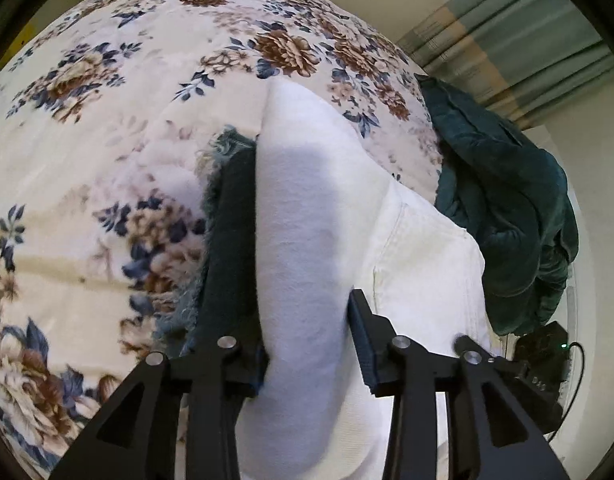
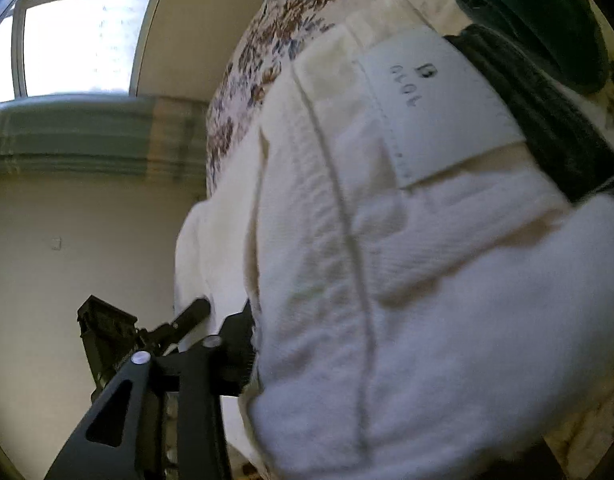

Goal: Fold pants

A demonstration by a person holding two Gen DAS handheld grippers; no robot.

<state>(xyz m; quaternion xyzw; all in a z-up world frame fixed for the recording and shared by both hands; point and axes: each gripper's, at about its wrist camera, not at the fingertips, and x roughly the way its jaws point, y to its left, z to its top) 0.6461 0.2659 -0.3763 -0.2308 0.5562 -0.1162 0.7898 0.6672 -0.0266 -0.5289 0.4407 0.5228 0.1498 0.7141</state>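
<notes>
White pants (image 1: 307,208) lie on a floral bedspread (image 1: 107,100). In the left wrist view a thick fold of the white cloth runs between my left gripper's (image 1: 307,344) two fingers, which are shut on it. In the right wrist view the white pants (image 2: 387,280) fill the frame, with a seam and a white label (image 2: 439,108) showing. Only one finger (image 2: 235,344) of my right gripper shows, pressed against the cloth's edge; the other finger is hidden behind the pants.
A dark green garment (image 1: 503,200) lies heaped at the bed's right edge, and a dark frayed denim piece (image 1: 223,208) lies left of the white fold. A curtain (image 2: 87,136), window (image 2: 79,40) and plain wall stand beyond the bed.
</notes>
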